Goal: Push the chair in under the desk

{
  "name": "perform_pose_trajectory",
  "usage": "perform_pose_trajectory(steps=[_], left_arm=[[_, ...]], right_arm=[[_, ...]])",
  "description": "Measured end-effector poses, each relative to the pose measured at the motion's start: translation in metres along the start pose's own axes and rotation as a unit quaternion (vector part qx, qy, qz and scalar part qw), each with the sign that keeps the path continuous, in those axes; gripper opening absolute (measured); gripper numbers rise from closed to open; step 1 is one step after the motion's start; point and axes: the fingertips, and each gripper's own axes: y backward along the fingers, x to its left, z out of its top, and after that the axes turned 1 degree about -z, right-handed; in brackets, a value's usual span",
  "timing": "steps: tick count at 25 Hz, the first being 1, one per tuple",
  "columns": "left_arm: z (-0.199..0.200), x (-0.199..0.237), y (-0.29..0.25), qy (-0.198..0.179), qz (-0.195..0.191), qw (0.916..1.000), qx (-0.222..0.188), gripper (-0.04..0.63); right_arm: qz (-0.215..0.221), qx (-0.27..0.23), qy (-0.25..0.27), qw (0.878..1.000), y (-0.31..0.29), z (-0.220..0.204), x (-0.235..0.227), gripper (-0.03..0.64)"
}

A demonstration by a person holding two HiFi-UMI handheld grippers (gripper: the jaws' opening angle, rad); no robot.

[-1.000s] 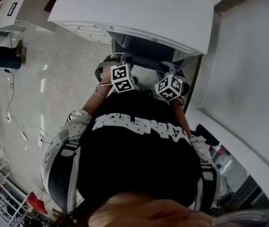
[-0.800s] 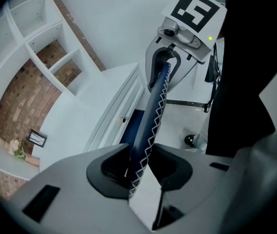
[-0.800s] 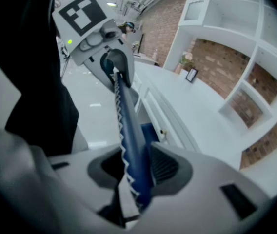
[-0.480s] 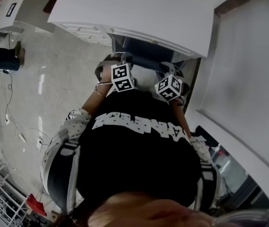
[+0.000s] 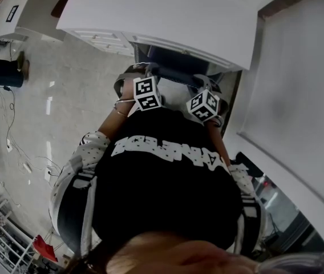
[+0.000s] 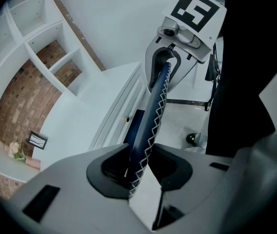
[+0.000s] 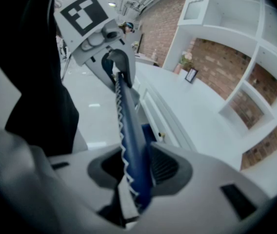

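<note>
Head view first: looking steeply down over a black shirt (image 5: 167,181) with white lettering. White desk (image 5: 162,16) across the top. Chair (image 5: 173,74) right at the desk's near edge, with only its dark blue backrest rail peeking out below the desktop. Left gripper (image 5: 140,70) clamped on the rail end nearer the desk's drawers, right gripper (image 5: 207,83) on the end nearer the desk's other corner. Pale tiled floor (image 5: 65,96) off to the left of the desk.

Versus a second ago: basically a copy. Same two spots on the rail, same grip, and the chair no closer to the desk as far as can be seen.

Left gripper view: left gripper (image 6: 138,167) closed tight on the rail, pads pressing both sides of the blue padding with its white zigzag stitching (image 6: 159,106). Rail running away to the right gripper (image 6: 164,62), which is biting the far end. Just past the rail, the desk's white drawer fronts with a small knob (image 6: 127,119). Behind the desk, white shelving (image 6: 41,43) against brick, plus a little picture frame (image 6: 37,140) at the desk's back edge.

Right gripper view: mirror image, really. Right gripper (image 7: 133,172) shut on the same stitched rail, left gripper (image 7: 115,65) at the opposite end. Desk just beside the rail, drawer knob (image 7: 161,136) showing, picture frame (image 7: 191,75) and some flowers (image 7: 185,60) at the back of the desktop.
</note>
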Motion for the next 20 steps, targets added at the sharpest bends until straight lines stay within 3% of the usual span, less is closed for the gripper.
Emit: perform_pose_trajectory(steps=[20], left_arm=[[0.011,0.012,-0.007,0.000,0.004,1.0000,-0.005,0.143]], right_arm=[[-0.005,0.005,0.005,1.000,-0.004,-0.004,-0.019,0.143]])
